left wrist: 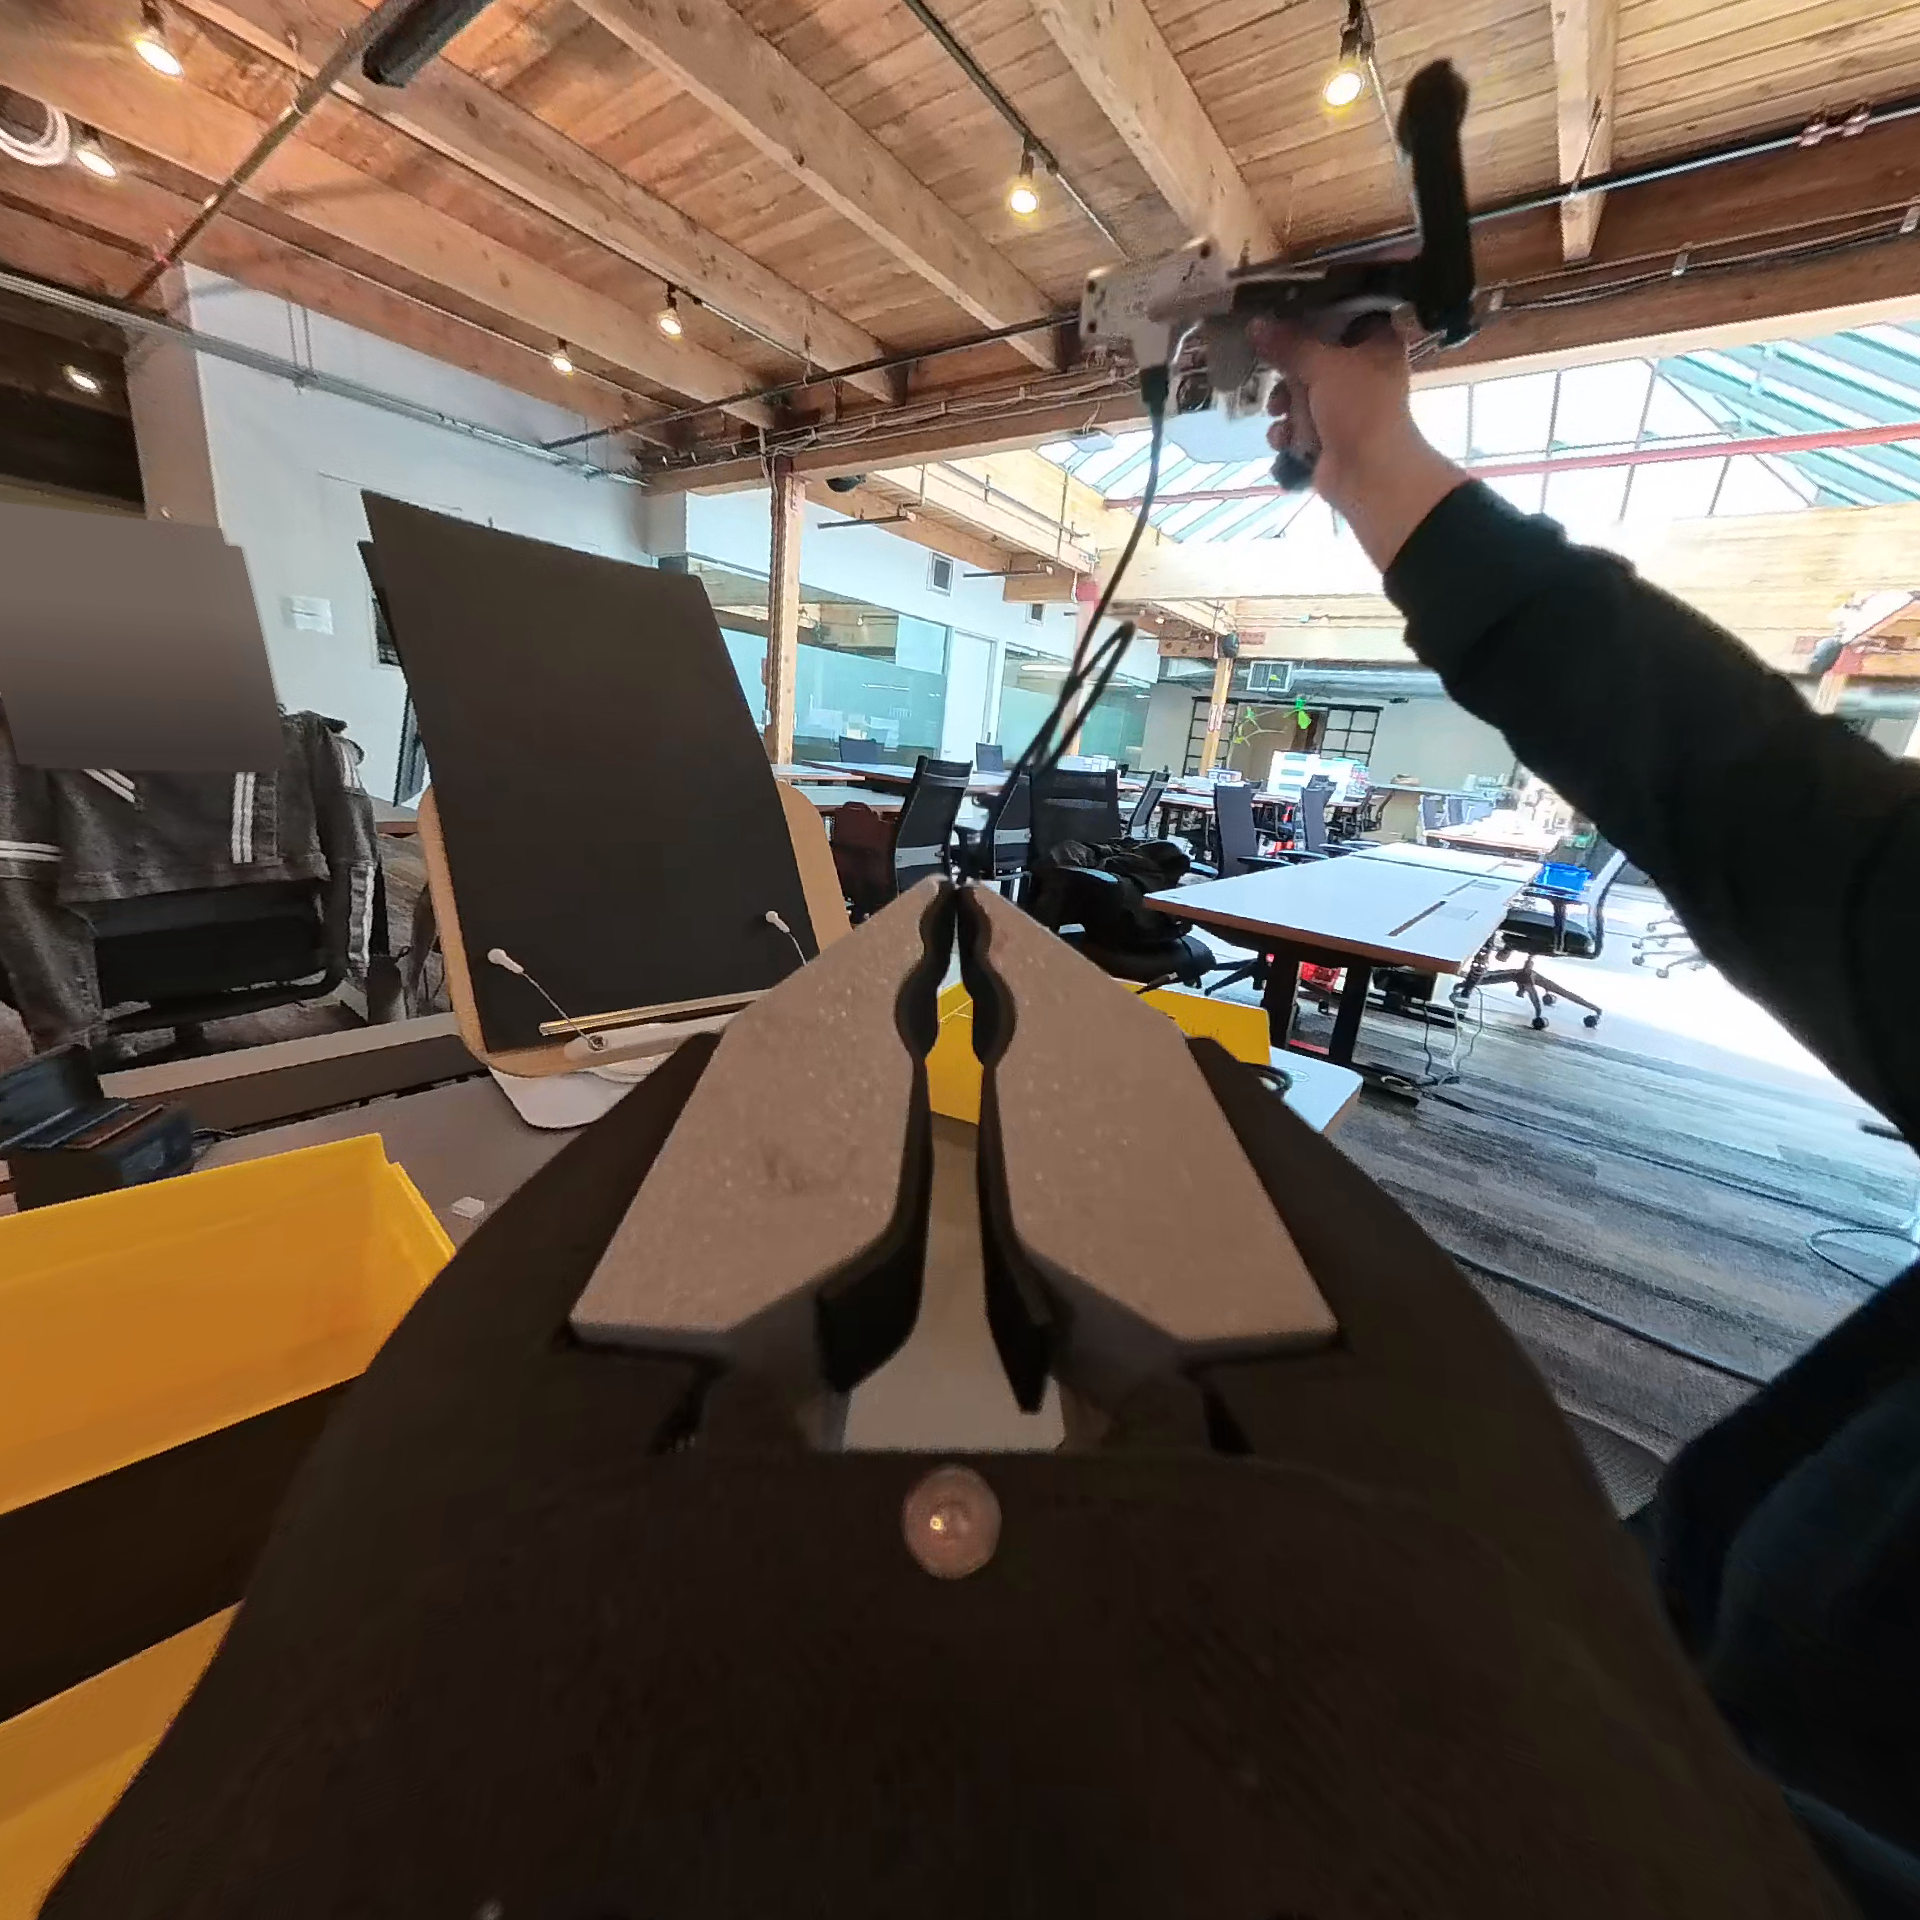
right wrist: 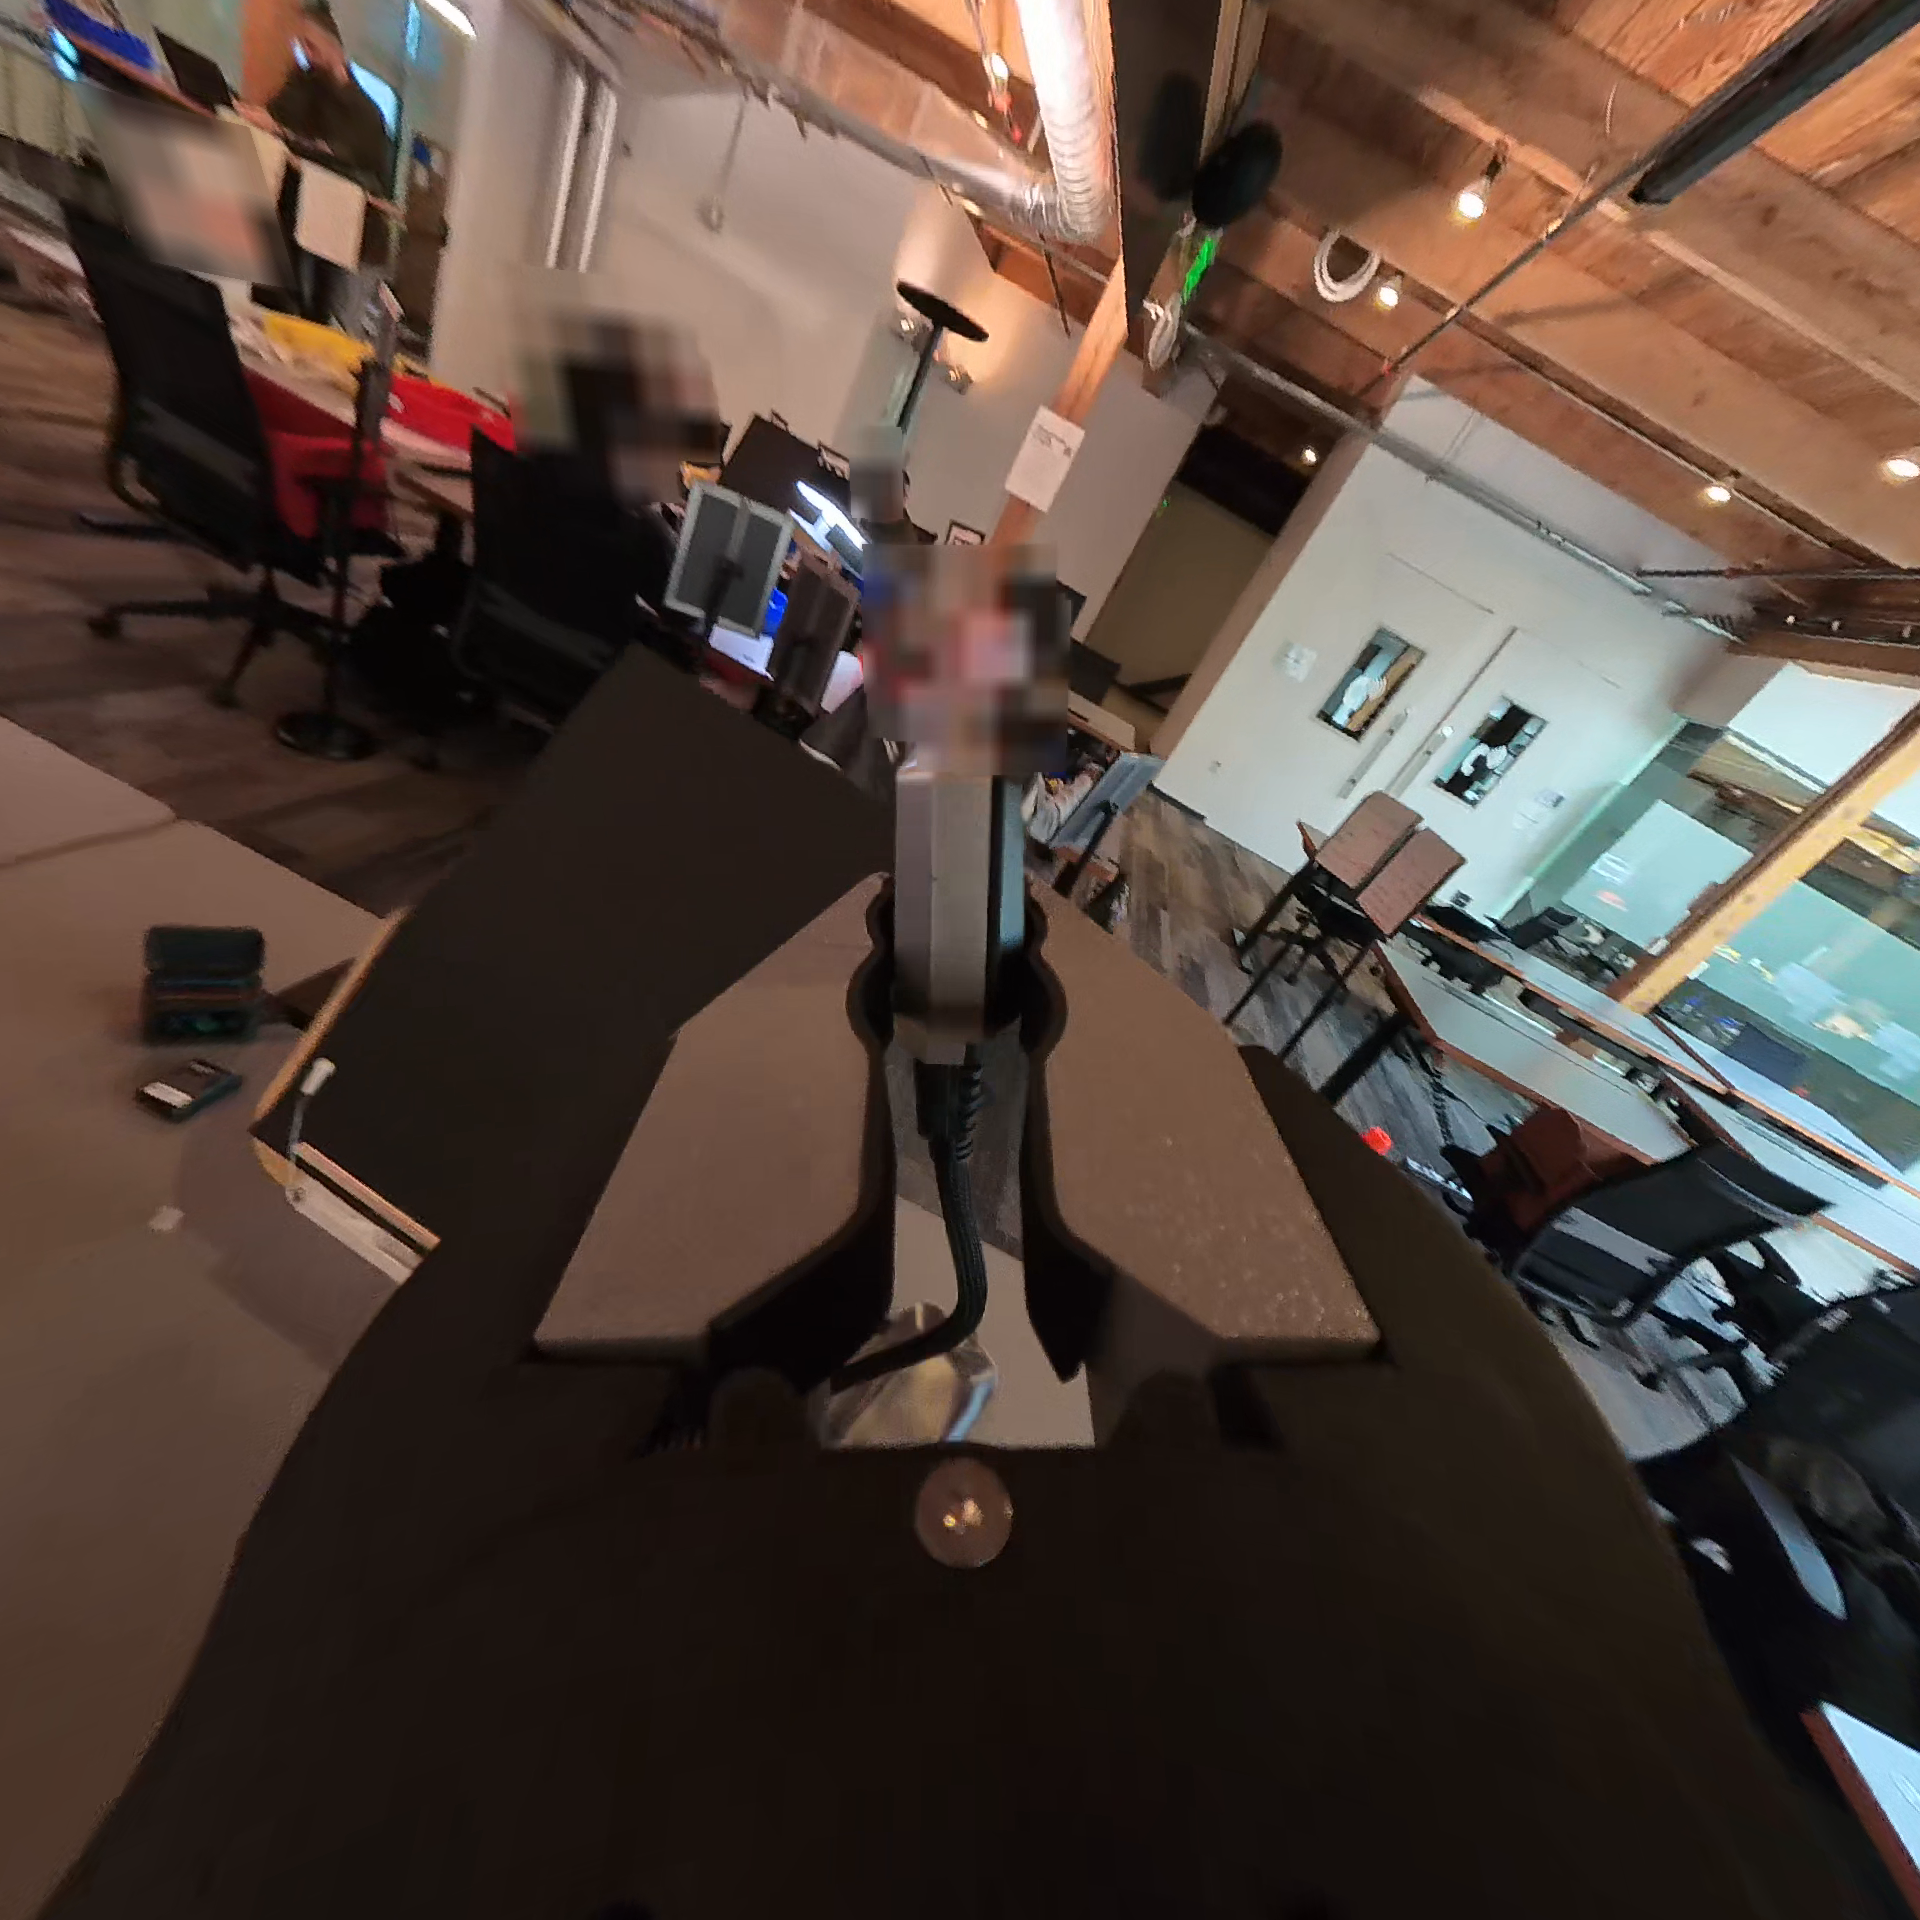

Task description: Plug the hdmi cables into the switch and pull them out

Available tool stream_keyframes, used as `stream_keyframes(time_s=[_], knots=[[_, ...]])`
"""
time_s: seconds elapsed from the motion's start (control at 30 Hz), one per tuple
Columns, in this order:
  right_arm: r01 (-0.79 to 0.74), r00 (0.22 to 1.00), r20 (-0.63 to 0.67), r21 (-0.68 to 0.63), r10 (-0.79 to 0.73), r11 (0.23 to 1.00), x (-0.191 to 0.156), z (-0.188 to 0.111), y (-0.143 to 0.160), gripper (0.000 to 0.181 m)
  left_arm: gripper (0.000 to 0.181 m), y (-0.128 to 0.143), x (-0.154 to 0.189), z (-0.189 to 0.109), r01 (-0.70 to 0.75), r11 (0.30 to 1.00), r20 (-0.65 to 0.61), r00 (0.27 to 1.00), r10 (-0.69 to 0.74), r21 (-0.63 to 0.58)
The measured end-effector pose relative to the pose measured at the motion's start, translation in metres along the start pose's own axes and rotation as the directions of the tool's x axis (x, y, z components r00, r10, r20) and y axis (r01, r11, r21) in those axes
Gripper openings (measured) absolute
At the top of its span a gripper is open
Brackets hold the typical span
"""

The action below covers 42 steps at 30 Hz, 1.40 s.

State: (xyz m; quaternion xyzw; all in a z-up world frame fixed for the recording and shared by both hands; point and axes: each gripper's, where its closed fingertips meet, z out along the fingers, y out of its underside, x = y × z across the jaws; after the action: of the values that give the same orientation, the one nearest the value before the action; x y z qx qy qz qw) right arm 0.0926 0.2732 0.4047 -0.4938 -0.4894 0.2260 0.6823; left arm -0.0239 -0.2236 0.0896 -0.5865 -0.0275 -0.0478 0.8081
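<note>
My left gripper (left wrist: 961,894) is pinched on a thin black cable (left wrist: 1107,582), apparently at its tips. My right gripper (right wrist: 956,935), raised high, clamps the silver switch (right wrist: 951,894), one cable (right wrist: 961,1195) plugged in.

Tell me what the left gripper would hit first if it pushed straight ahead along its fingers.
Probably nothing near. The left gripper, shut on a thin black cable, points over the yellow bin into open room; black office chairs stand far beyond. Depth is unclear.
</note>
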Motion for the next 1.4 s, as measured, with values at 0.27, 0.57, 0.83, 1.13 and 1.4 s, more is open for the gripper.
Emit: stream_keyframes(time_s=[0.27,0.57,0.83,1.13,1.4], knots=[[0.151,0.979,0.178,-0.294,-0.101,0.944,-0.059,0.056,0.182,0.018,0.0,0.013,-0.008,0.01,0.034,0.999,-0.014,0.999,-0.034,-0.025],[0.74,0.654,0.715,-0.534,-0.25,0.409,-0.183,0.037,0.467,0.019,0.0,0.025,0.005,0.024,0.028,0.998,-0.046,0.998,-0.031,-0.062],[0.569,0.706,0.688,-0.692,0.168,0.445,-0.25,0.039,0.493,0.055,0.0,0.053,0.016,0.041,0.015,0.986,-0.082,0.996,-0.029,-0.166],[-0.391,0.518,0.633,-0.423,0.575,0.818,-0.237,-0.005,0.295,0.057,0.03,0.07,-0.03,0.034,-0.035,0.969,0.112,0.992,0.064,-0.243],[-0.349,0.71,0.531,-0.304,0.462,0.886,-0.297,-0.079,0.362,0.059,0.069,0.126,-0.086,0.038,0.018,0.91,0.317,0.94,0.126,-0.415]])
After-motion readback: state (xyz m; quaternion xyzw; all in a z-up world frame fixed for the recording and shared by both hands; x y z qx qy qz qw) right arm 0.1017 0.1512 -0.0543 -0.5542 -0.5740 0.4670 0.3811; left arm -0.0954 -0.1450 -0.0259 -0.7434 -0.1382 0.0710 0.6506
